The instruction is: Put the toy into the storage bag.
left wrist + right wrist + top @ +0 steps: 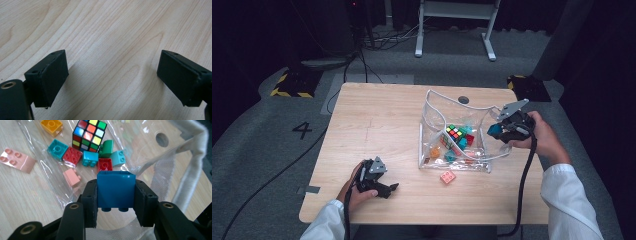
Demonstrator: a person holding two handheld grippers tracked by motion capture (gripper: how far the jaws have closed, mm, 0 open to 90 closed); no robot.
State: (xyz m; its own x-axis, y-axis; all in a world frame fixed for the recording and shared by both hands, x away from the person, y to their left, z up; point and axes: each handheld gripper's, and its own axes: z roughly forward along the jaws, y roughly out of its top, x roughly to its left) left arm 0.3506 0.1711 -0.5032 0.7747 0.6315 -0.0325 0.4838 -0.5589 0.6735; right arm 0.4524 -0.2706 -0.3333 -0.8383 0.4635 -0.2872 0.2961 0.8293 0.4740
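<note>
A clear plastic bag point(432, 112) point(172, 147) stands open on the wooden table point(377, 125). Inside lie a colour cube point(455, 132) point(89, 133) and several toy bricks: teal point(57, 149), red point(72, 155), green point(107, 147). My right gripper point(495, 129) point(115, 195) hovers at the bag's right rim, shut on a blue brick point(115, 190) with its studs facing the camera. A pink brick point(448, 177) point(17, 160) lies on the table outside the bag. My left gripper point(393, 188) point(112, 77) rests low over bare wood at the front left, open and holding nothing.
A round hole point(463, 99) sits in the tabletop behind the bag. Black cables trail from both grippers off the near edge. Beyond the table, on grey floor, stand a white frame point(457, 25) and a yellow-black striped base point(292, 82).
</note>
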